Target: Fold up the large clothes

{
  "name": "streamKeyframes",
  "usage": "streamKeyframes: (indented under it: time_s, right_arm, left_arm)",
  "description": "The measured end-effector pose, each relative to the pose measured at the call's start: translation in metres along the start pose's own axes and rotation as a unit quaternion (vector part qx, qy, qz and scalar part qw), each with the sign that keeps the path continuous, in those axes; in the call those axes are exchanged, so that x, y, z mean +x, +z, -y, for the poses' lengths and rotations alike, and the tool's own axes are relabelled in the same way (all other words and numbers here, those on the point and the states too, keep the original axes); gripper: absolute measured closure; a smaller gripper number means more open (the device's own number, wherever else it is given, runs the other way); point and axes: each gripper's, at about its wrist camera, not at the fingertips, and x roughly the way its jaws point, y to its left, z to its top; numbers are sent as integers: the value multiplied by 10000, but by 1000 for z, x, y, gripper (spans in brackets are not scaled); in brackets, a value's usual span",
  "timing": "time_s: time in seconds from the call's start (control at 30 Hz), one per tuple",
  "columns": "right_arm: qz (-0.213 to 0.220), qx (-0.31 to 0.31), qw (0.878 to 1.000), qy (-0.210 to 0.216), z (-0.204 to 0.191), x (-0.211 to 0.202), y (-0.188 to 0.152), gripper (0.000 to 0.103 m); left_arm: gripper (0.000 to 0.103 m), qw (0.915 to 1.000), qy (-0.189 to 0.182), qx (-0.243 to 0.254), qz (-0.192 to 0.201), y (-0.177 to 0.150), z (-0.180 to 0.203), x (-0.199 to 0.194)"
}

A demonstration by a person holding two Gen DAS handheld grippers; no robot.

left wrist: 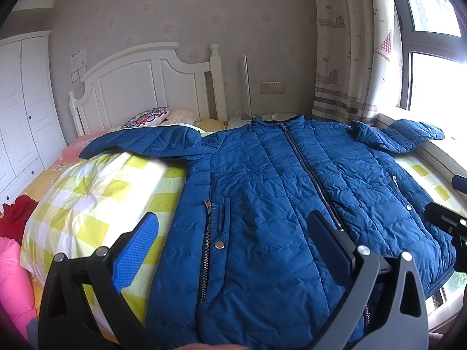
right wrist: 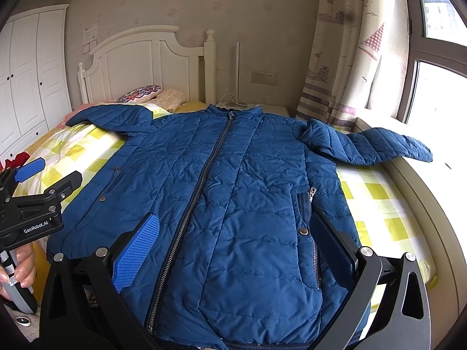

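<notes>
With my left gripper [left wrist: 233, 250] and right gripper [right wrist: 236, 248] both spread wide and empty above the hem, the blue quilted jacket [right wrist: 233, 189] lay flat on the checked quilt [left wrist: 96, 192], so I judged pinching each sleeve cuff best.

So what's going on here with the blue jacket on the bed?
A person holds a claw in each hand over a blue quilted puffer jacket that lies front up, zipped, on a bed with a yellow checked quilt. Both sleeves are spread out to the sides. The left claw and right claw hover open above the hem end, neither gripping fabric. No fold has been made yet.
</notes>
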Motion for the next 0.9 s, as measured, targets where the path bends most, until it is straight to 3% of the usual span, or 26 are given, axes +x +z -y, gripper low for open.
streamKeyframes:
  time_s: [0.3, 0.43, 0.53, 0.67, 0.77, 0.9]
  right_arm:
    - [-37, 4, 10000, -28, 2, 6, -2, 4]
    - [-18, 48, 9999, -117, 13, 20, -2, 4]
    - [-213, 168, 9996, -122, 32, 45, 2, 4]
    - [-600, 675, 9954, -332, 86, 90, 21, 4]
    - [-727, 1320, 9858, -740, 147, 127, 38, 4]
    - [-943, 2302, 9613, -1185, 236, 178, 52, 4]
  left_arm:
    - [2, 10000, -29, 53, -69, -1, 3, 4]
    - [2, 9992, -14, 314, -245, 5, 14, 28]
    - [2, 9954, -66, 676, -680, 13, 29, 69]
    - [2, 9828, -260, 1058, -1492, 31, 49, 152]
    - [2, 9776, -132, 921, -1886, 50, 52, 220]
    - [2, 9786, -41, 639, -1957, 66, 53, 280]
